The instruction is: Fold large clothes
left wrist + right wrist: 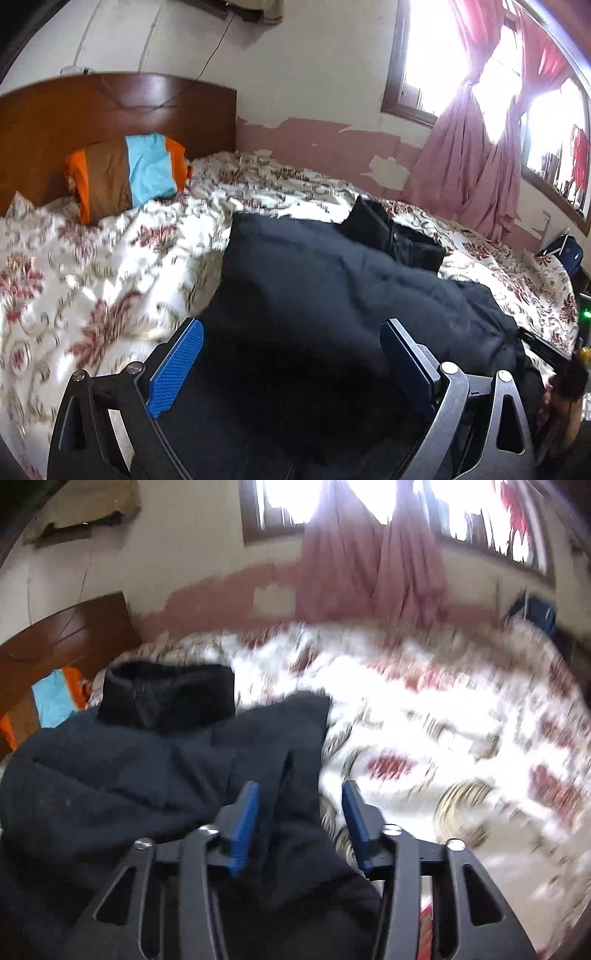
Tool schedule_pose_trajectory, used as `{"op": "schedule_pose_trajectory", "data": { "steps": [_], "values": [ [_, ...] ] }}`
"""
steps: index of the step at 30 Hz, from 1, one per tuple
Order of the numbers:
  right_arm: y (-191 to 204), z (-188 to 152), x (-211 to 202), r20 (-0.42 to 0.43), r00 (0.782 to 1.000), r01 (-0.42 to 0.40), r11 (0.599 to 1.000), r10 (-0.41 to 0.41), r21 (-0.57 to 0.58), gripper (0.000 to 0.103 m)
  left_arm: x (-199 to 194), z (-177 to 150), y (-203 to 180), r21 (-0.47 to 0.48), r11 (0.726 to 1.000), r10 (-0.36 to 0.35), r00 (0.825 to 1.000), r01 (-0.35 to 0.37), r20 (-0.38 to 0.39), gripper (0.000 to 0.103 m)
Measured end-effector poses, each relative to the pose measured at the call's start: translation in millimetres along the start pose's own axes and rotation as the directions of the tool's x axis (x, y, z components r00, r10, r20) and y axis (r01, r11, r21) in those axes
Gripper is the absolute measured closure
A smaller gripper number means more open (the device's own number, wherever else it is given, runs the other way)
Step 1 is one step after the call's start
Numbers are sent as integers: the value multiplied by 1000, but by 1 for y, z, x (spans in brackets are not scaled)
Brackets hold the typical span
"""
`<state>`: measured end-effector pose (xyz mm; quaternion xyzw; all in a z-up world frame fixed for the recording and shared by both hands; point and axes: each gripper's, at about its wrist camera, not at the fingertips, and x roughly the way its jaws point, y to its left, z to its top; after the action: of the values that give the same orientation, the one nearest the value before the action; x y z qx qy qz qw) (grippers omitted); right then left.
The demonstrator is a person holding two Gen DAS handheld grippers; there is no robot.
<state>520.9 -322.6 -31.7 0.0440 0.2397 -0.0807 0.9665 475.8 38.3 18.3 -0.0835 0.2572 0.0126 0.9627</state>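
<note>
Bed (92,236) with one dark jacket (314,295), one striped pillow (129,177), two open tools.

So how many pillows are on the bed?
1. A striped pillow, orange, brown and light blue, leans against the wooden headboard at the head of the bed. More could be hidden under the flowery cover or outside the pictures.

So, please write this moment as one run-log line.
left gripper: open | right gripper: open | dark jacket: on bed, unheld
</note>
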Motion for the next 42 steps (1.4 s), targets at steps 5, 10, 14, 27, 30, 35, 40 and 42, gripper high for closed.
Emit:
{"op": "schedule_pose_trajectory", "data": {
  "steps": [5, 10, 14, 27, 30, 35, 40, 42],
  "values": [
    [35, 18, 2, 18, 972, -231, 966, 235, -113, 44, 19, 16, -53, 209, 976, 57, 998, -58, 12, 6],
    [74, 5, 51, -200, 944, -305, 926, 263, -224, 44, 57, 6, -90, 290, 956, 68, 995, -46, -67, 6],
    [73, -11, 85, -331, 899, -358, 917, 287, -175, 44, 82, -13, -101, 372, 924, 131, 986, -82, -108, 6],
    [86, -33, 111, -400, 877, -368, 908, 267, -202, 43, 108, -38, -117, 494, 848, 277, 954, -189, -111, 1],
    [87, -31, 109, -404, 876, -368, 908, 265, -203, 43, 113, -34, -114, 497, 851, 274, 950, -168, -148, 2],
    [89, -34, 109, -403, 879, -360, 908, 254, -214, 43, 115, -36, -113, 499, 848, 280, 950, -178, -138, 2],
    [89, -35, 113, -406, 877, -363, 908, 257, -209, 43, 117, -39, -113, 494, 848, 279, 953, -189, -114, 1],
    [89, -35, 112, -404, 877, -365, 908, 262, -204, 43, 117, -39, -113, 493, 849, 277, 955, -192, -105, 1]
  ]
}}
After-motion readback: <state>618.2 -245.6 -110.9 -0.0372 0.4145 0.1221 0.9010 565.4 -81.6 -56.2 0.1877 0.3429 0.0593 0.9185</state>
